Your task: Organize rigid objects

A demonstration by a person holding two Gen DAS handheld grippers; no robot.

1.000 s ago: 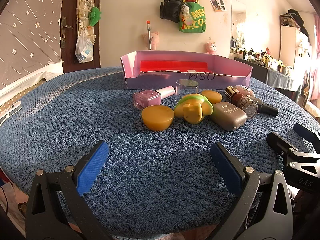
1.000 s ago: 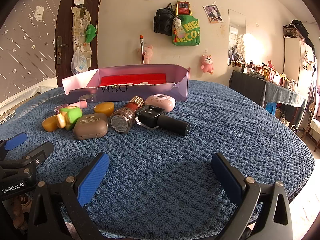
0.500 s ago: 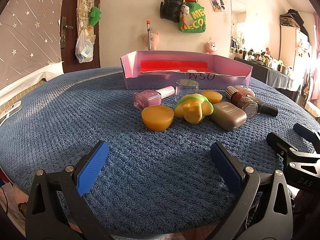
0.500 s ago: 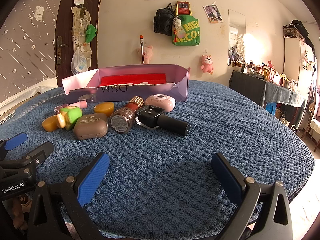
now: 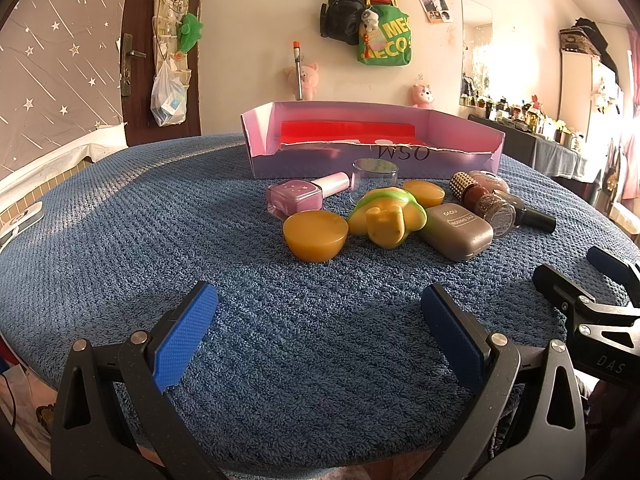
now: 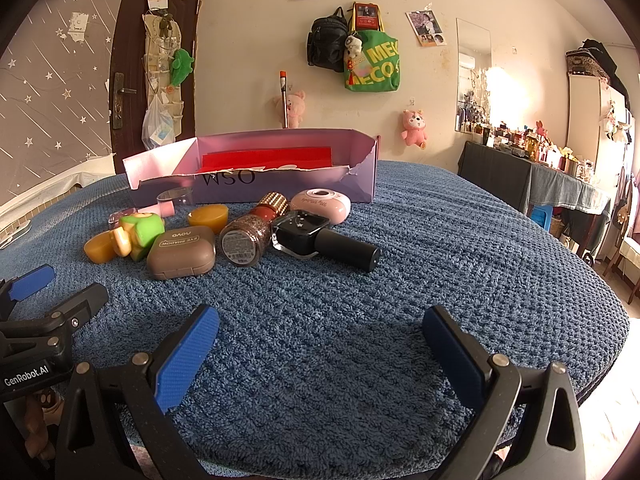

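Observation:
A cluster of small items lies on the blue cloth in front of a pink open box [image 5: 372, 152] [image 6: 256, 168]: a pink nail polish bottle [image 5: 296, 198], an orange half-ball [image 5: 315, 235], a yellow-green toy [image 5: 384, 216] [image 6: 140, 230], a brown eye-shadow case [image 5: 458, 232] [image 6: 182, 252], a glitter bottle [image 6: 250, 232], a black bottle [image 6: 324, 240], a pink round case [image 6: 320, 204] and a clear cup [image 5: 374, 174]. My left gripper [image 5: 320, 332] is open and empty, short of the cluster. My right gripper [image 6: 320, 352] is open and empty, right of it.
The blue-covered round table [image 5: 120, 240] drops off at its front edge below both grippers. A phone-like object [image 5: 20, 220] lies at the far left edge. A dresser with bottles [image 6: 532, 172] stands at the right wall. The door [image 6: 152, 60] is at the back left.

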